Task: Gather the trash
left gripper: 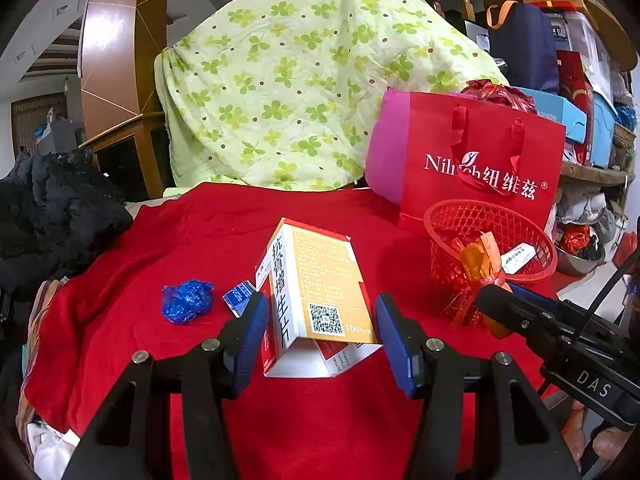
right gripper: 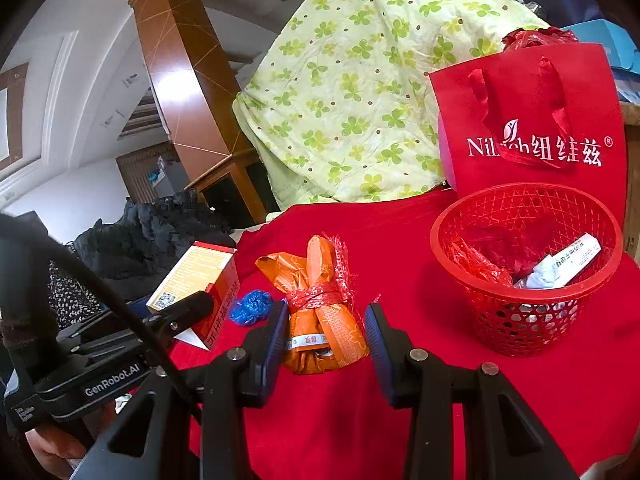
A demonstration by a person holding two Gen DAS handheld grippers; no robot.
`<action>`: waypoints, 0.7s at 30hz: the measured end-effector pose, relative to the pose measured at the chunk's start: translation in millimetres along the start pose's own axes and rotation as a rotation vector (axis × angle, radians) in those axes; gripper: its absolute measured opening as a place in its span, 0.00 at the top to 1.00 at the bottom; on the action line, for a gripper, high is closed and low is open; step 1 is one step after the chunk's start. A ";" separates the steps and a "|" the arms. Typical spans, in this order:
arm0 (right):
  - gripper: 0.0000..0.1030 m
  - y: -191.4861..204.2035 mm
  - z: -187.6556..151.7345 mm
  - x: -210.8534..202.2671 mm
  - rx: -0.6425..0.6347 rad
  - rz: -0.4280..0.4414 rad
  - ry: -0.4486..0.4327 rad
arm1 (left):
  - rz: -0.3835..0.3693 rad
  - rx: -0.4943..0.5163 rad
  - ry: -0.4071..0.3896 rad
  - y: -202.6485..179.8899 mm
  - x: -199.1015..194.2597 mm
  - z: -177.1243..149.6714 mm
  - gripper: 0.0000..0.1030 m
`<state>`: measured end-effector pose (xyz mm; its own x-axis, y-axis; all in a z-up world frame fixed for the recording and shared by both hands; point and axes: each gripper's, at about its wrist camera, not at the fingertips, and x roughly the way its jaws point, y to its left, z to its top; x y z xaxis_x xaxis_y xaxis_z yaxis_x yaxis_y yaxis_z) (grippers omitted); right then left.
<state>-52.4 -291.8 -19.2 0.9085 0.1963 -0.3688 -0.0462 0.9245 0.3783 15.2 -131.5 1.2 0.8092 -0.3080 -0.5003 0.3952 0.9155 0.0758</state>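
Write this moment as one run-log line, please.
left gripper: open around medicine box | right gripper: open around orange packet | basket: partly filled

The right gripper (right gripper: 326, 340) has its jaws apart around an orange wrapped bundle (right gripper: 324, 312) on the red cloth (right gripper: 400, 248). A red basket (right gripper: 524, 292) with scraps stands near.

Carton (left gripper: 316, 292) sits mid-cloth (left gripper: 200, 232), crumpled wad (left gripper: 187, 301) to its left, tied bundle (right gripper: 324, 312) right, basket (right gripper: 452, 236) further right, gift bag (left gripper: 480, 160) behind the basket.
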 end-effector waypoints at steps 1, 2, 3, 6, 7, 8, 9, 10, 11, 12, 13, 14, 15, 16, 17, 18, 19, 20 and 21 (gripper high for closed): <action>0.59 -1.2 0.0 -0.5 0.003 0.001 -0.001 | 0.000 0.001 0.001 -0.4 0.5 0.2 0.44; 0.59 -1.7 0.3 -1.2 0.004 0.001 -0.002 | 0.000 0.002 0.003 -1.0 1.1 0.5 0.45; 0.59 -1.7 0.3 -2.2 0.006 -0.001 -0.005 | 0.001 0.005 0.004 -1.9 1.6 0.5 0.49; 0.59 -3.5 0.7 -4.0 0.015 0.000 -0.009 | -0.004 0.012 0.014 -4.4 4.2 1.1 0.57; 0.59 -4.1 0.8 -4.4 0.017 0.000 -0.010 | -0.007 0.012 0.017 -5.3 4.9 0.9 0.57; 0.59 -4.1 0.3 -4.9 0.018 0.000 -0.012 | -0.006 0.017 0.020 -6.8 6.2 0.6 0.57; 0.59 -4.5 0.3 -4.7 0.020 0.000 -0.013 | -0.004 0.023 0.022 -8.1 8.0 -0.1 0.57; 0.59 -4.8 -0.2 -4.3 0.021 0.000 -0.011 | -0.013 0.026 0.023 -8.4 11.1 -1.1 0.57; 0.59 -5.2 -0.9 -3.5 0.021 -0.002 -0.008 | -0.023 0.023 0.023 -7.6 15.2 -2.4 0.57; 0.59 -5.3 -1.5 -3.3 0.020 -0.005 -0.007 | -0.027 0.019 0.023 -5.2 21.6 -5.0 0.57; 0.59 -6.7 -2.4 -3.0 0.020 -0.010 -0.006 | -0.011 0.014 0.036 -1.8 30.9 -9.4 0.59; 0.59 -8.1 -3.2 -3.1 0.021 -0.015 -0.006 | 0.004 0.000 0.069 2.6 41.3 -15.0 0.60; 0.59 -9.7 -4.1 -3.2 0.021 -0.022 -0.005 | -0.001 -0.022 0.100 7.1 49.1 -19.4 0.62; 0.59 -10.0 -3.9 -3.5 0.020 -0.029 -0.004 | -0.019 -0.056 0.135 13.2 57.3 -25.9 0.62; 0.59 -12.4 -5.0 -4.0 0.018 -0.039 -0.003 | -0.032 -0.078 0.161 16.9 63.3 -30.7 0.62; 0.59 -14.4 -5.7 -3.9 0.018 -0.046 -0.001 | -0.053 -0.093 0.188 18.9 68.6 -36.0 0.62; 0.59 -16.6 -6.3 -4.0 0.022 -0.049 0.001 | -0.078 -0.106 0.208 19.2 72.5 -40.2 0.62; 0.59 -19.6 -7.1 -2.9 0.032 -0.050 0.005 | -0.090 -0.115 0.214 17.9 74.0 -43.1 0.61; 0.59 -21.2 -7.8 -1.9 0.036 -0.052 0.007 | -0.102 -0.115 0.217 13.8 74.7 -47.5 0.55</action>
<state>-56.3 -309.2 -33.1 0.9063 0.1504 -0.3951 0.0165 0.9213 0.3884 60.4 -129.5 -76.1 0.6506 -0.3484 -0.6748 0.4079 0.9098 -0.0764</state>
